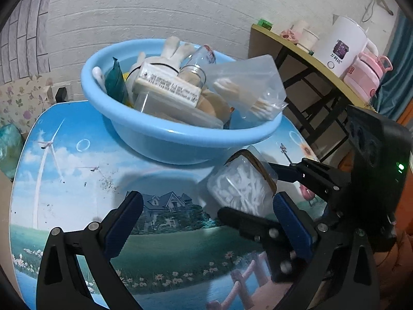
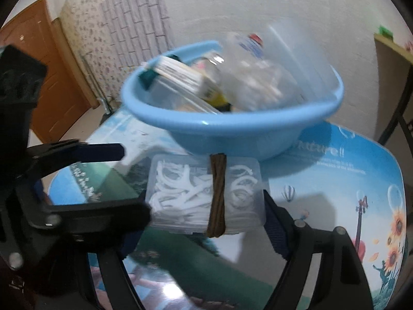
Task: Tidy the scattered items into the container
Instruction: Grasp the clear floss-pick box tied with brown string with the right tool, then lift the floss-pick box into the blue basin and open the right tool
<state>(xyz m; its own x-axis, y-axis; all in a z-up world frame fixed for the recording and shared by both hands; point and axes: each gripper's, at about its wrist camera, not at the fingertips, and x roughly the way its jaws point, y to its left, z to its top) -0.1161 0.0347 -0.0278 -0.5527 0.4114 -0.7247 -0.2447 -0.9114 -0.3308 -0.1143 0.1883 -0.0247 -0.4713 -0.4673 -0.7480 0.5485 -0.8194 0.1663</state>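
A clear box of white floss picks (image 2: 180, 196) with a brown band around it hangs tilted just above the picture-printed table (image 1: 77, 155), in front of the blue basin (image 1: 180, 139). My right gripper (image 2: 204, 214) is shut on the box, one pad on each side; in the left wrist view the right gripper (image 1: 245, 188) comes in from the right. The left gripper (image 1: 206, 199) stands open and empty just left of the box; in the right wrist view the left gripper (image 2: 116, 180) sits beside it. The basin (image 2: 232, 129) holds a plush toy, a carton, a jar and a bag of swabs.
A side table (image 1: 296, 51) at the right carries a white kettle (image 1: 340, 46), a pink bottle (image 1: 364, 75) and a paper cup. A white wall is close behind the basin. A brown door (image 2: 51, 77) stands at the far left.
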